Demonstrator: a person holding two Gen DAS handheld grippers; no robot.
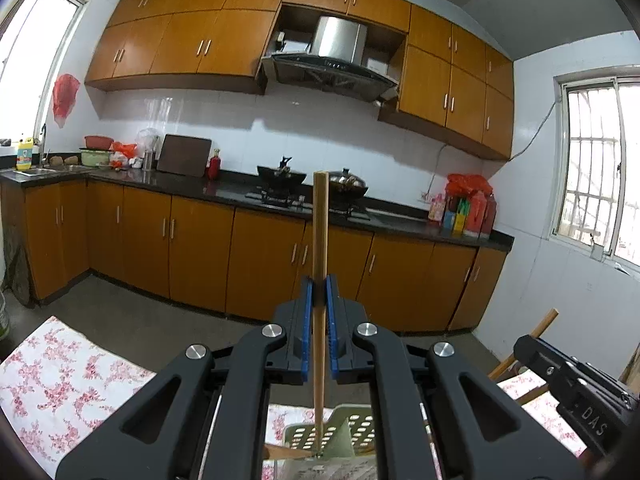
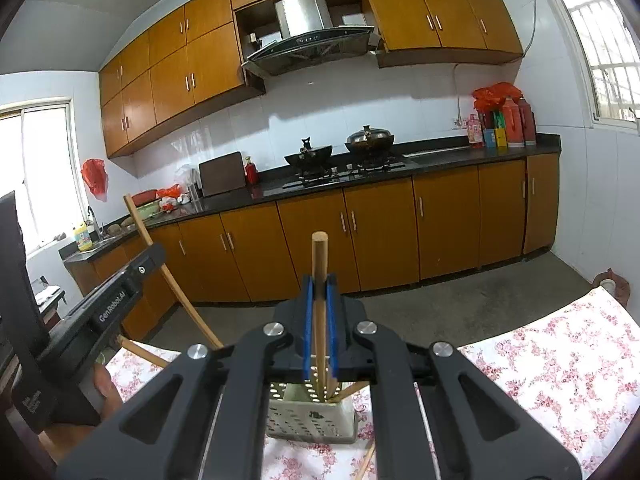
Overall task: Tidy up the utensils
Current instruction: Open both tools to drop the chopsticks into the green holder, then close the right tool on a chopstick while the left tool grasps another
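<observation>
My left gripper [image 1: 320, 292] is shut on a wooden chopstick [image 1: 320, 232] that stands upright, its lower end down in a pale green perforated utensil holder [image 1: 352, 436]. My right gripper [image 2: 319, 292] is shut on another wooden chopstick [image 2: 319, 252], also upright, its lower end inside the same holder [image 2: 312, 416]. The left gripper's body [image 2: 108, 300] and its chopstick [image 2: 160, 264] show at the left of the right wrist view. The right gripper's body [image 1: 576, 384] shows at the right of the left wrist view.
The holder stands on a table with a pink floral cloth [image 2: 552, 364]. More chopsticks lie on the cloth by the holder [image 2: 366, 460]. Beyond are brown kitchen cabinets [image 1: 200, 248], a dark counter with woks on a stove [image 2: 340, 156] and a window [image 1: 600, 184].
</observation>
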